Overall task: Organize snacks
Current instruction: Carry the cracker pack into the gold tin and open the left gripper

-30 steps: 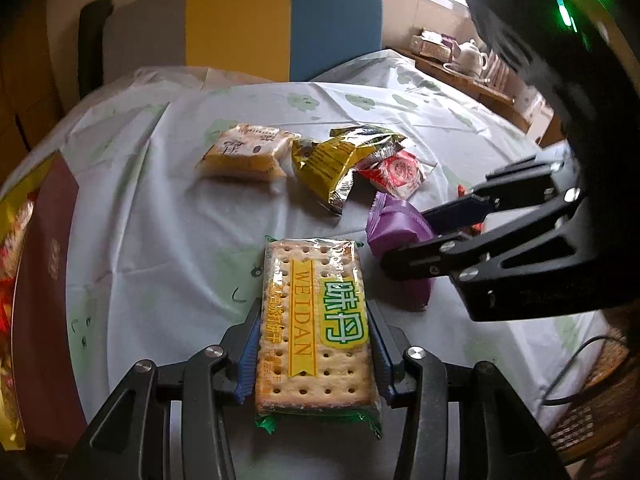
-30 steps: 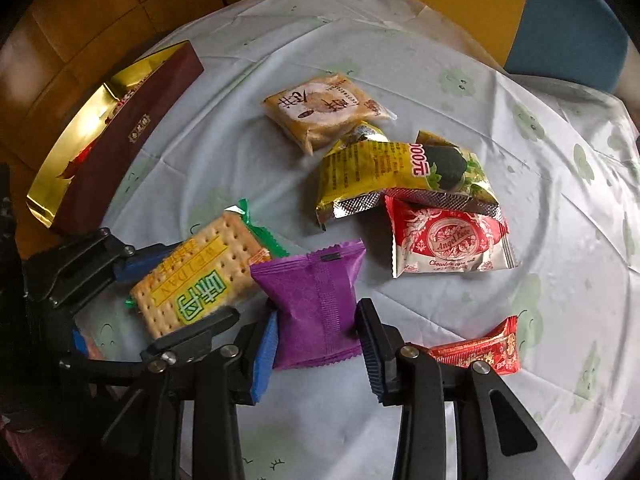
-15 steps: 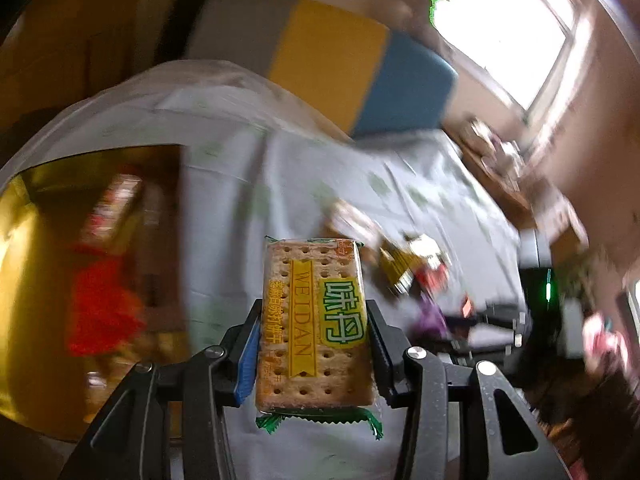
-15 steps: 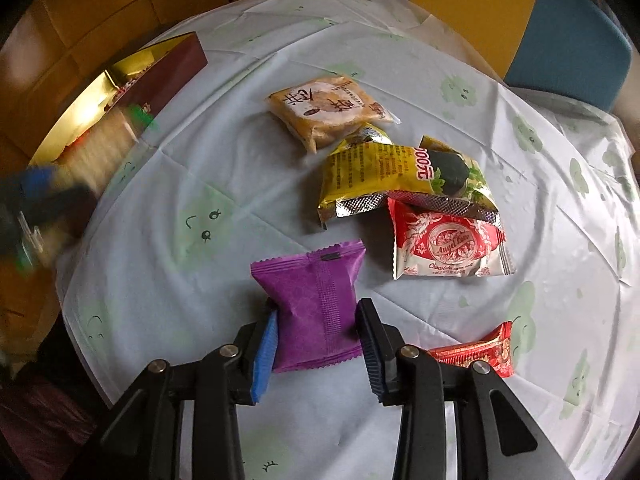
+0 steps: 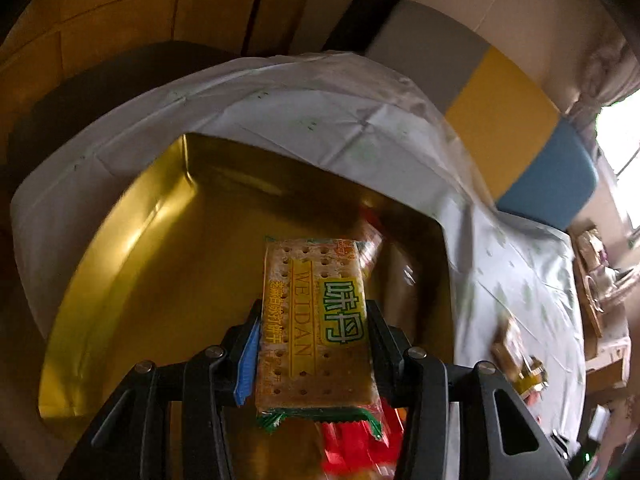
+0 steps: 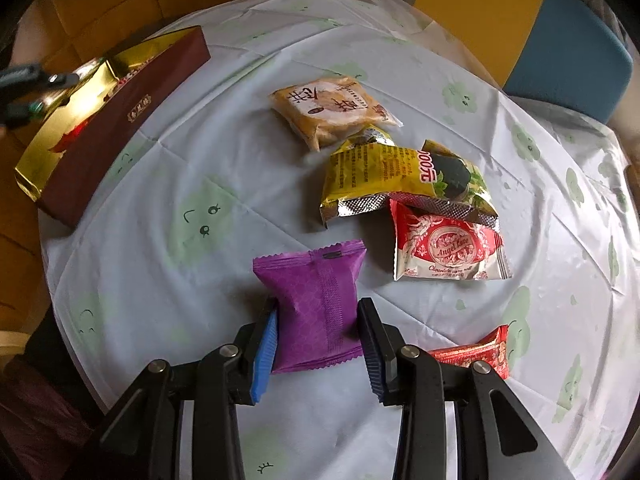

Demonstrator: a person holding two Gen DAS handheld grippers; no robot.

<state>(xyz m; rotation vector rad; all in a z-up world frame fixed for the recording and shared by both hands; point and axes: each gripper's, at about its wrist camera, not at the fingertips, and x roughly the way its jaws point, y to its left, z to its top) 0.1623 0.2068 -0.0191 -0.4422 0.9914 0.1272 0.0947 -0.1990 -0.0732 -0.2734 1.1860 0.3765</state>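
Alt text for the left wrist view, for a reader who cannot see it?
The left tongs grip a cracker packet above a gold-lined box that already holds red-wrapped snacks. Pale tablecloth surrounds the box.

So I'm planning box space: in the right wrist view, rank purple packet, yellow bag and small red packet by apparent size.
1. yellow bag
2. purple packet, though nearness inflates it
3. small red packet, partly hidden by the gripper

Surface: round table under a pale tablecloth (image 6: pixel 248 168) with green prints.
Left edge: gold-lined maroon box (image 6: pixel 120 116).
Loose on cloth: 5 packets, possibly more, blurred.
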